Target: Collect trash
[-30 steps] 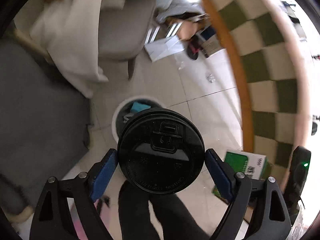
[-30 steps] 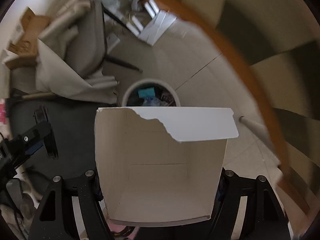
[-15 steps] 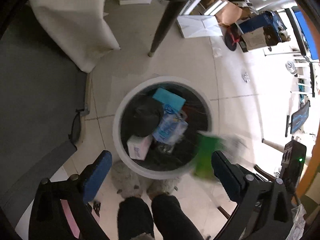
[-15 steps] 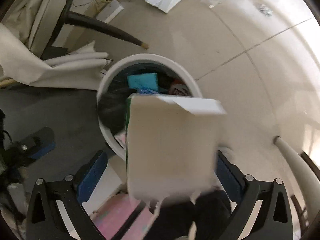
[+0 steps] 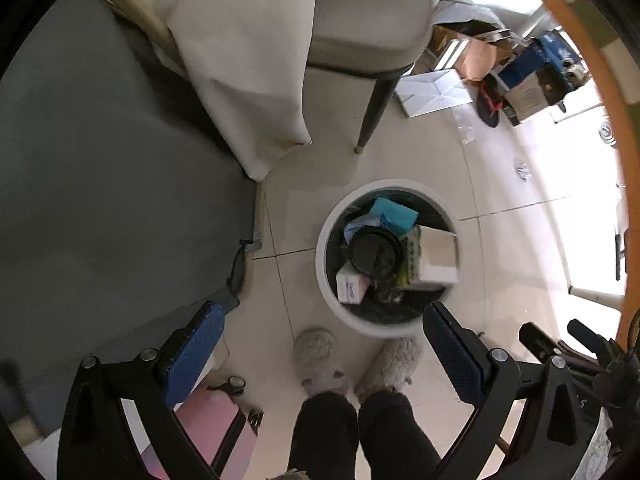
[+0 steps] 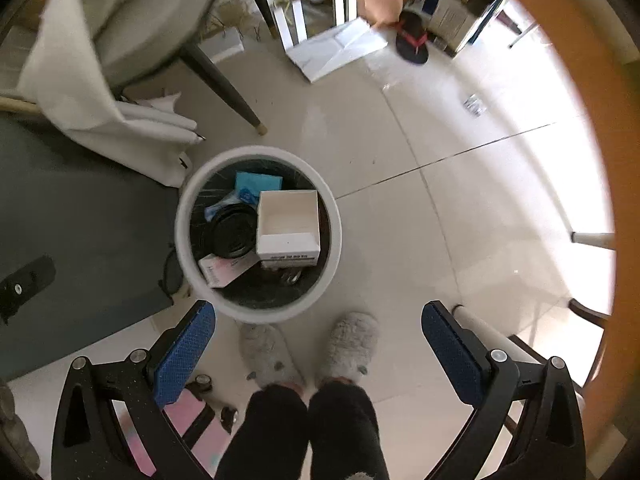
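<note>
A round white trash bin point(image 5: 322, 258) point(image 6: 182, 216) stands on the tiled floor below both grippers. Inside it lie a cup with a black lid point(image 5: 376, 252) point(image 6: 230, 232), an open white carton point(image 5: 438, 258) point(image 6: 288, 222), a teal packet point(image 5: 394, 212) point(image 6: 258, 182) and a small white and pink box point(image 5: 351, 286) point(image 6: 220, 270). My left gripper point(image 5: 324, 344) hangs high above the bin, open, with nothing between its blue pads. My right gripper point(image 6: 318, 338) is also open and empty, above the floor just in front of the bin.
A person's two fluffy grey slippers point(image 5: 320, 360) point(image 6: 352, 344) and dark trouser legs stand right beside the bin. A grey rug point(image 5: 100, 200), a chair with a draped cloth point(image 5: 248, 52), and scattered boxes and papers point(image 6: 336, 48) lie beyond. An orange table rim point(image 6: 592, 200) curves at right.
The black-lidded cup left my left gripper and the white carton left my right gripper; both fell into the bin. Both pairs of jaws spread wider, and both views shifted.
</note>
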`<state>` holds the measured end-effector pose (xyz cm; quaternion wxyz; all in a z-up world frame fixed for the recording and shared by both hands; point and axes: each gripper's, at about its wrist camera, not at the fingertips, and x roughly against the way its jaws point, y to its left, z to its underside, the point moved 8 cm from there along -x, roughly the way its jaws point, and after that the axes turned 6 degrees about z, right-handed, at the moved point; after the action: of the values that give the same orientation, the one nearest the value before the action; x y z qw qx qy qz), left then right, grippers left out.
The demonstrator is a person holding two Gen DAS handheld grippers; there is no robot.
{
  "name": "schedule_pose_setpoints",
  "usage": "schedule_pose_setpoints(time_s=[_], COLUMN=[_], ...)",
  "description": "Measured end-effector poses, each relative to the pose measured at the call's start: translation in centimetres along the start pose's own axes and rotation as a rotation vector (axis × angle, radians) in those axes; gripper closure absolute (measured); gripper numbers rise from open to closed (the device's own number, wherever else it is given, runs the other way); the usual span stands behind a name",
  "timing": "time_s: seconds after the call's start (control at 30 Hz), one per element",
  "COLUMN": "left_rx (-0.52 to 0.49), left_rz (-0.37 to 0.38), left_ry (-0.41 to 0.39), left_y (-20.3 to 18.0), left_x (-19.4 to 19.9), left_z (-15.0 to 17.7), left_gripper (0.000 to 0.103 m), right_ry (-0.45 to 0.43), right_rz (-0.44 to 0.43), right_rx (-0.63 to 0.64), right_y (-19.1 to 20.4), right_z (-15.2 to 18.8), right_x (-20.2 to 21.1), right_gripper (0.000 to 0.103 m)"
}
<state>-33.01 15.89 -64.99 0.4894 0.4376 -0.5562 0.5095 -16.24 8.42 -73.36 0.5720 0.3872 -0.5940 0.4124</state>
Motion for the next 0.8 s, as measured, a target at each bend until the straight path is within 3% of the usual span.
schedule_pose_setpoints(time_s=[0.27, 0.53, 0.8], left_rx=[-0.052, -0.072, -0.083], left_rz=[0.037, 0.158, 0.275], left_ry=[-0.017, -0.082, -0.152], left_y=[-3.0, -7.0, -8.5], left_x=[13.7, 29.2, 38.9], left_z=[3.1, 6.2, 7.9], left_gripper=[0.001, 0.001, 0.001], right_ry=[-0.041, -0.101, -0.192], right_rz=[-0.034, -0.136, -0.202], right_rx=[0.039, 0.050, 0.074], right_y=[-0.7, -2.9, -4.7], right_z=[2.1, 4.6, 6.3], right_x=[15.1, 32.5, 44.8], right_gripper=[0.000, 0.000, 0.000])
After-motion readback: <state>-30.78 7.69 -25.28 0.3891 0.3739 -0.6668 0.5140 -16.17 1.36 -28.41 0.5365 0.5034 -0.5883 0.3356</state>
